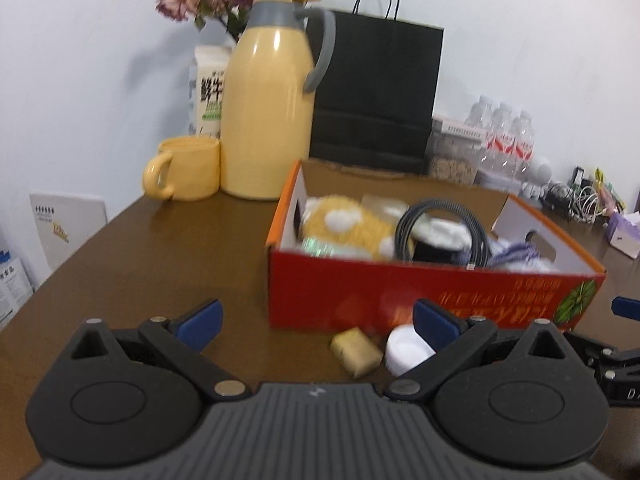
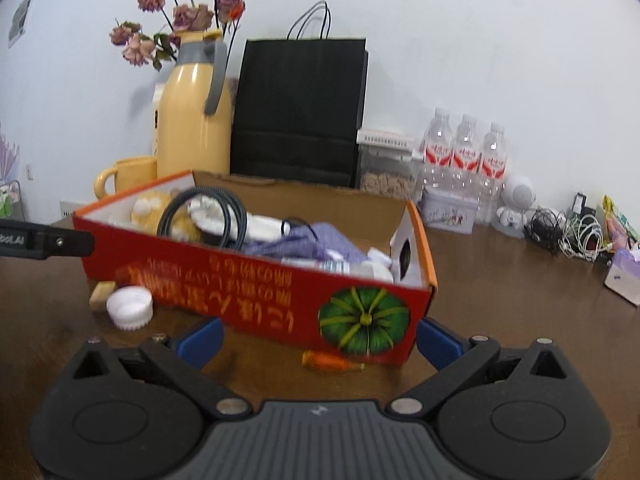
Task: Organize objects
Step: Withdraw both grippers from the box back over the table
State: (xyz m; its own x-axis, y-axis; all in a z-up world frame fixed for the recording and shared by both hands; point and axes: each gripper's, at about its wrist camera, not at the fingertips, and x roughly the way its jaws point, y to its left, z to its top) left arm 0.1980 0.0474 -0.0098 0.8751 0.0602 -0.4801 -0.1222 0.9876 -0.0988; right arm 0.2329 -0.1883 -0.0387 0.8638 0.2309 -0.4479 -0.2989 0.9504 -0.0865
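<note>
Landmark: the red box (image 2: 256, 280) stands on the tabletop (image 1: 160, 248), already holding a cable coil, a plush toy and cloth.
Loose things: a gold block (image 1: 355, 350) and a white cap (image 1: 406, 350) touch each other just before the box's left front; an orange tube (image 2: 332, 361) lies before its right front corner, long axis running along the box's front wall.
Left gripper (image 1: 318, 324): jaws open, empty, nearer the block and cap.
Right gripper (image 2: 318, 338): jaws open, empty, with the tube lying crosswise between them; likely the nearer pick.
</note>
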